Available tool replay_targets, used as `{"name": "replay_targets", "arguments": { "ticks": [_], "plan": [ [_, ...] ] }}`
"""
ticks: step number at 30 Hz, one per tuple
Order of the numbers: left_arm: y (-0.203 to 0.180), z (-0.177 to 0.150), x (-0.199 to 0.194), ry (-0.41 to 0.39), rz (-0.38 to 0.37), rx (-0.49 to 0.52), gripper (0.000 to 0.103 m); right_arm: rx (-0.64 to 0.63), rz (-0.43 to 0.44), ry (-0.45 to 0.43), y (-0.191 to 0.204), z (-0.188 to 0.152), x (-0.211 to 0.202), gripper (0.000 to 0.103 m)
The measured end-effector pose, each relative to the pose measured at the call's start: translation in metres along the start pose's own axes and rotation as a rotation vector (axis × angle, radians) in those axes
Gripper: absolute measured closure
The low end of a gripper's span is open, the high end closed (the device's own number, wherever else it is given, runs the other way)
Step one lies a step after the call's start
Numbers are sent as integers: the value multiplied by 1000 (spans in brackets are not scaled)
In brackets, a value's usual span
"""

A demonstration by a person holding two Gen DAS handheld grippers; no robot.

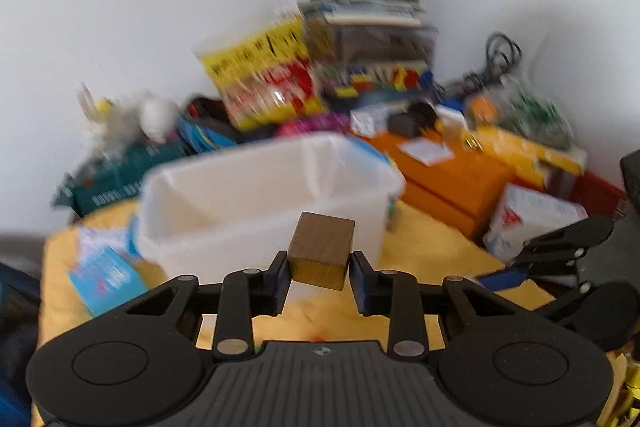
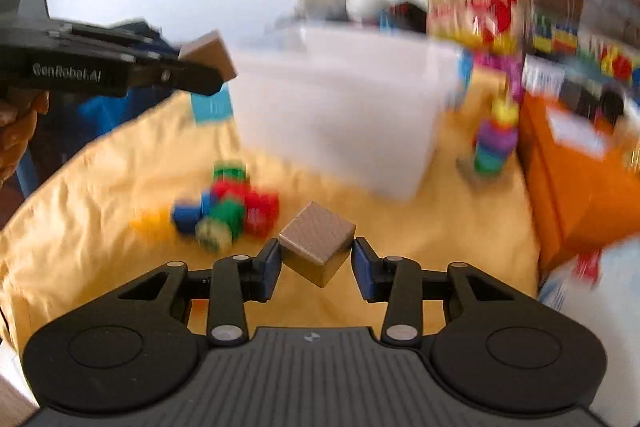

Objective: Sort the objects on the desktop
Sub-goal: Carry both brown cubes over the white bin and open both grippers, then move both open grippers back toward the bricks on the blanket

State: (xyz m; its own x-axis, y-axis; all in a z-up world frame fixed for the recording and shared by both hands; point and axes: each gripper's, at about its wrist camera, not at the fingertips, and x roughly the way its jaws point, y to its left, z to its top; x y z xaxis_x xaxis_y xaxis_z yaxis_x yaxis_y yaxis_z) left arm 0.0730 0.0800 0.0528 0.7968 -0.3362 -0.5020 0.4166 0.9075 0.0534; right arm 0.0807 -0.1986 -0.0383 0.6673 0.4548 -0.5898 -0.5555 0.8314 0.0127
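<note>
Right, both hands loaded, here's where you stand.
Left gripper: clamped on a brown block, flat faces against the pads, carried in the air in front of the white bin.
Right gripper: closed on a second block, but turned corner-down, so your pads meet it near its edges, and it is held above the yellow cloth.
Feel: both look like solid wood, stiff, light, smooth-sided; no crush risk, but a smooth face can pivot.
Grip tip: your left hold looks sound; I'd judge the right one likelier to twist.
Bin: open-topped, toward the cloth's far edge, apparently empty from the left view.
Loose pieces: small coloured blocks heaped mid-cloth, a ring stack beside the bin.
Blur: heavy, so fine contact is hard to read.
</note>
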Motion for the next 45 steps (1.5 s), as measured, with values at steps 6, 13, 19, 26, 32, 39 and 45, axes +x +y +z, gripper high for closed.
{"name": "replay_targets", "arguments": {
  "ticks": [6, 13, 19, 26, 32, 39, 45],
  "plan": [
    [30, 36, 4, -84, 79, -25, 68, -47, -45, -157, -12, 62, 0, 61],
    [51, 78, 35, -117, 146, -6, 68, -4, -79, -228, -32, 120, 32, 61],
    [63, 82, 82, -45, 192, -9, 68, 66, -78, -183, -45, 138, 69, 60],
    [69, 60, 122, 82, 227, 1, 67, 70, -104, -63, -46, 126, 109, 60],
    [66, 60, 114, 60, 238, 9, 55, 31, -115, -74, -42, 121, 106, 59],
    [45, 61, 64, -48, 189, -24, 46, 12, -82, -150, -36, 119, 73, 54],
    [24, 30, 26, -52, 145, -56, 40, -25, -52, -179, -26, 101, 42, 52]
  ]
}}
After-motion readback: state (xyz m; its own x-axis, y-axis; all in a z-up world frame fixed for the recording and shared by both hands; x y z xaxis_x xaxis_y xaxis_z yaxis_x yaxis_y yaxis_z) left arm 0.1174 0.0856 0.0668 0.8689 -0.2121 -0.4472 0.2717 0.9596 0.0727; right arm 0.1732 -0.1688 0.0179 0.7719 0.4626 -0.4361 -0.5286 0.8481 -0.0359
